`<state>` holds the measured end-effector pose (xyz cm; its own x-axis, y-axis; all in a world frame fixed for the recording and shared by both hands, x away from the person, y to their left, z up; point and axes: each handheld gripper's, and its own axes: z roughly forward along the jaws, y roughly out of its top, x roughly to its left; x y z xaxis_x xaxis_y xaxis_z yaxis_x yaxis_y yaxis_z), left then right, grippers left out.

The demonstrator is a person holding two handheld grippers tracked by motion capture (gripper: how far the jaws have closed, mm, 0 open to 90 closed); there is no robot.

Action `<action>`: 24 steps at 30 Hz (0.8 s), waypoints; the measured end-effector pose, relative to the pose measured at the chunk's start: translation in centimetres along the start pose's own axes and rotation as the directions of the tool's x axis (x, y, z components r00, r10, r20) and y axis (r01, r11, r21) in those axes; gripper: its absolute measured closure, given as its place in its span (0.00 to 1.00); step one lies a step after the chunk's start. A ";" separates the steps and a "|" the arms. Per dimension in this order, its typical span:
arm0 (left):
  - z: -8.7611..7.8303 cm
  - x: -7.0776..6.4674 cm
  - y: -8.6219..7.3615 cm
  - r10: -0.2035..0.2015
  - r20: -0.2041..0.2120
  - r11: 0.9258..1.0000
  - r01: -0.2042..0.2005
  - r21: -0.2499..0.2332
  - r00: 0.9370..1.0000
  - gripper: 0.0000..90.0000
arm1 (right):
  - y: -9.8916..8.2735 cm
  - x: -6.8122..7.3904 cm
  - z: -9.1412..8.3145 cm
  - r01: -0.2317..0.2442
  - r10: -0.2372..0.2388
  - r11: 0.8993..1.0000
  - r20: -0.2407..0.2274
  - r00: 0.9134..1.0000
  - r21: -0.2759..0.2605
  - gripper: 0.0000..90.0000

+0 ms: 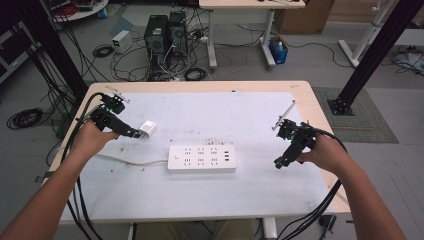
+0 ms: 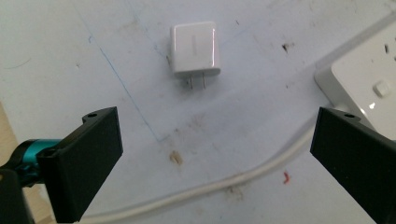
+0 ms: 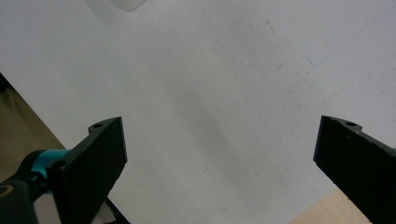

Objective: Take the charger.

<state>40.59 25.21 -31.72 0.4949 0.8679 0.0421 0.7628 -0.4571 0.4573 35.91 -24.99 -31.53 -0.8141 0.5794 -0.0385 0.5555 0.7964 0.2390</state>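
While left tongs point(image 2: 212, 154) gape, charger point(image 2: 194, 49) lies just ahead.

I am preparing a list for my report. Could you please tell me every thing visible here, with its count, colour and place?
small square plastic charger plug: one, white, on the mat's left part, prongs toward the left gripper.
long plastic power strip: one, white, middle of the mat, its white cable running left.
table mat: one, pale grey, covering the wooden table.
computer towers: two, black, on the floor beyond the table.
left gripper: one, black, jaws open, just short of the plug.
right gripper: one, black, jaws open, over the mat's right side.
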 end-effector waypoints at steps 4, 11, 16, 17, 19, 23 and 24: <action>1.3 0.1 0.7 -0.026 0.008 1.000 0.026 -0.006 1.000 0.03 | 0.0 -0.1 0.4 -0.019 0.019 1.000 -0.006 1.000 0.000 0.02; 3.7 0.7 1.6 -0.077 0.015 0.997 0.078 -0.016 0.997 0.03 | 0.1 -0.3 0.7 -0.010 0.010 1.000 -0.014 1.000 0.004 0.02; 5.9 1.3 1.8 -0.113 -0.002 0.993 0.113 -0.027 0.994 0.03 | -0.1 -0.6 0.6 -0.026 0.026 1.000 -0.015 1.000 -0.013 0.02; 6.8 1.5 1.7 -0.126 0.003 0.992 0.126 -0.031 0.992 0.03 | -0.2 -0.6 0.6 -0.021 0.021 1.000 -0.013 1.000 -0.015 0.02; 7.2 1.6 1.7 -0.130 0.010 0.991 0.130 -0.029 0.991 0.03 | -0.3 -0.7 0.7 -0.029 0.029 0.999 -0.017 0.999 -0.015 0.02; 8.9 1.5 1.7 -0.121 0.014 0.993 0.121 -0.009 0.993 0.03 | -0.5 -0.7 1.0 -0.038 0.038 0.999 -0.022 0.999 -0.010 0.02; 9.2 1.6 1.8 -0.121 0.016 0.993 0.121 -0.002 0.993 0.03 | -0.5 -0.7 1.0 -0.046 0.045 0.999 -0.023 0.999 -0.012 0.02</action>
<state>46.51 23.98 -39.01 0.4058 0.9135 -0.0276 0.8161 -0.3486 0.4610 36.34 -25.64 -32.58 -0.7916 0.6110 -0.0056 0.5901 0.7669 0.2522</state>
